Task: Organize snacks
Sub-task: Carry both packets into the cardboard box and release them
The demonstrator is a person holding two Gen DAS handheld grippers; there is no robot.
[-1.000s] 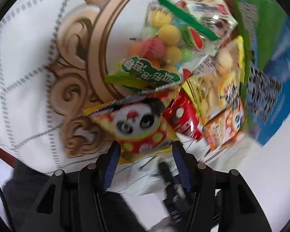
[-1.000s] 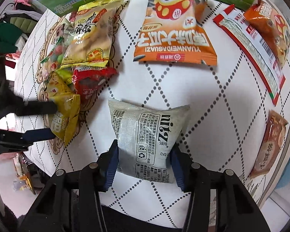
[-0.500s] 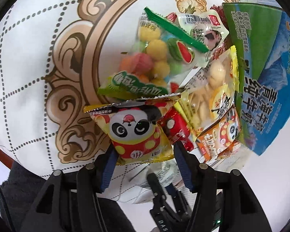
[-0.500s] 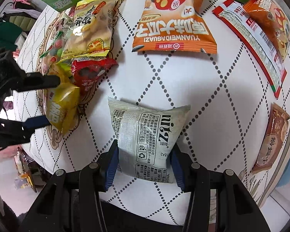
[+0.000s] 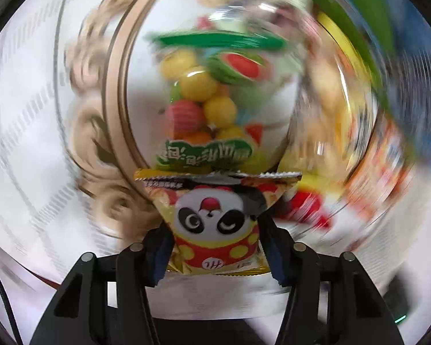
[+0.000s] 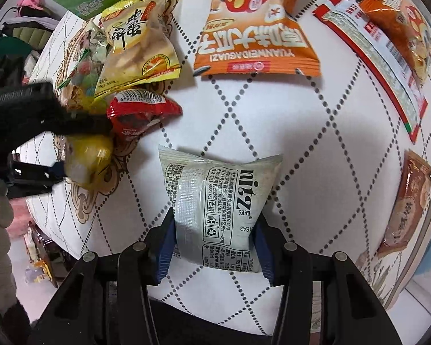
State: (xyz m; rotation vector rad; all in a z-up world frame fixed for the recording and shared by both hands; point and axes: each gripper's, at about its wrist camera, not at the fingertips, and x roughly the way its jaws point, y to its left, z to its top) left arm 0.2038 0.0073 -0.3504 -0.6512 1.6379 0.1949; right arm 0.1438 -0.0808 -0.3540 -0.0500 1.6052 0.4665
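My left gripper (image 5: 215, 225) holds a yellow panda snack packet (image 5: 215, 201) by its lower end, and its jaws are closing on it. The view is smeared by motion. Behind the packet lies a clear bag of coloured gum balls (image 5: 209, 95). In the right wrist view the left gripper (image 6: 80, 146) hangs at the left edge with the yellow packet (image 6: 89, 158) lifted off the pile. My right gripper (image 6: 215, 221) is shut on a white packet with black print (image 6: 218, 189), which rests on the white table (image 6: 316, 149).
A yellow crisps packet (image 6: 138, 46) and a red packet (image 6: 140, 112) lie by the pile at the left. An orange seed packet (image 6: 255, 37), a red-and-white packet (image 6: 370, 66), a small orange packet (image 6: 399, 28) and a brown packet (image 6: 408, 201) are spread out. A green-blue box (image 6: 100, 3) lies at the far edge.
The left gripper has rolled and swung with the panda packet, which now points straight up in its view and is off the pile. The right gripper and white packet have not moved.
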